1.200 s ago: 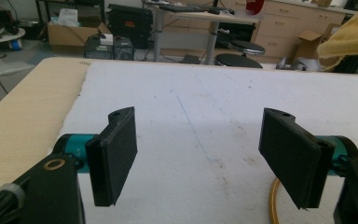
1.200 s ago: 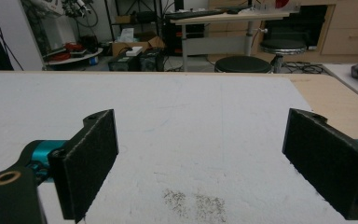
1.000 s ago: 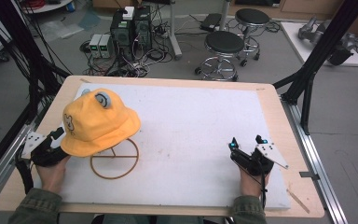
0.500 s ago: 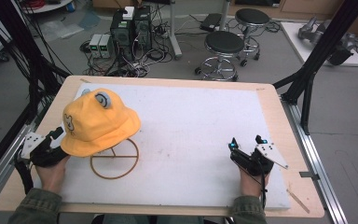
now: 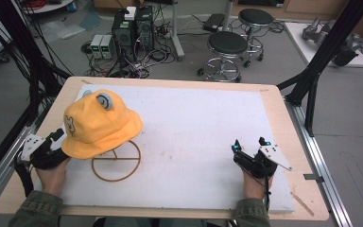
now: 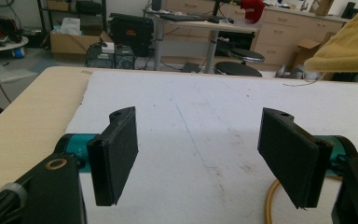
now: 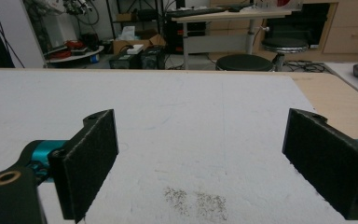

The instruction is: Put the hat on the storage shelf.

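We've got the yellow bucket hat (image 5: 101,124) sitting on a brown wire stand (image 5: 116,161) at the left of the white foam board (image 5: 203,123), crown up and propped clear of the board, its ring base poking out from under the brim on our side. That lift looks deliberate: the brim hangs free, so a jaw can get under or around the edge instead of scraping cloth off a flat surface. Left gripper (image 5: 56,138) is parked just beside the brim's left edge, near it, though we can't tell from above whether it's touching; jaws are spread wide with nothing between them. In the left gripper view the hat (image 6: 349,44) hangs at upper right, off the jaw line, and a bit of the stand's ring (image 6: 272,200) shows by the right jaw, so we judge this gripper isn't yet lined up on the brim and needs to swing toward it before closing. Right gripper (image 5: 249,146) sits well apart at the board's right side, also spread wide and empty, pointed across bare foam. We read that as a rest pose, kept out of the way while the left side handles the hat. Risk as we see it: the stand is light wire, so a sideways pull on the brim could tip or drag it.
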The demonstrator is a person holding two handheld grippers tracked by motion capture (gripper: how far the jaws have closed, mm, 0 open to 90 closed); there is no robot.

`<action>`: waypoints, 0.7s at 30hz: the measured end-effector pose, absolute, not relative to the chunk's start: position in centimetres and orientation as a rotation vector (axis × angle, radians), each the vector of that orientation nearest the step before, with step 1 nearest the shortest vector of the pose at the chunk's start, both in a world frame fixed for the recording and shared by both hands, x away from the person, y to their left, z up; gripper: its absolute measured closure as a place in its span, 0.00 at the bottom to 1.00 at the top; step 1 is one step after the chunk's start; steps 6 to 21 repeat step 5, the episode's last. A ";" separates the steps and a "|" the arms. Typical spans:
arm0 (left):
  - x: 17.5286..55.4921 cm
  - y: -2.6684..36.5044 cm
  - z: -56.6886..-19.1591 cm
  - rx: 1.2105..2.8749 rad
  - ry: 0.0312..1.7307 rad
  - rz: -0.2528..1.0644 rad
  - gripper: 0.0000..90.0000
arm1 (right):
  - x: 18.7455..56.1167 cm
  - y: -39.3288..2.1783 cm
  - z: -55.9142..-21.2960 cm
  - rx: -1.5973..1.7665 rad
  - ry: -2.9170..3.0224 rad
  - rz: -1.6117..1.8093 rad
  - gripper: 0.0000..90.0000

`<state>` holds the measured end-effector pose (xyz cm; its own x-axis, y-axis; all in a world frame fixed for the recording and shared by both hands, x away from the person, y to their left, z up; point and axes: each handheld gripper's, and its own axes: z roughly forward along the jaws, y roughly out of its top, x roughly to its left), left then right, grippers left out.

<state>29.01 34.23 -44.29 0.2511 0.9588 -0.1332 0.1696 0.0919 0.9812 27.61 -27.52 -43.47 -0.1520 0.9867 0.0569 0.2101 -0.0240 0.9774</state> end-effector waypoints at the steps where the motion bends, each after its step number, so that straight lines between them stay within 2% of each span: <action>1: 29.0 34.2 -44.3 1.350 1.173 0.852 0.32 | 27.6 -27.5 -43.5 1.315 1.464 1.250 0.10; 21: 29.0 34.2 -44.3 1.350 1.173 0.852 0.32 | 27.6 -27.5 -43.5 1.319 1.468 1.252 0.10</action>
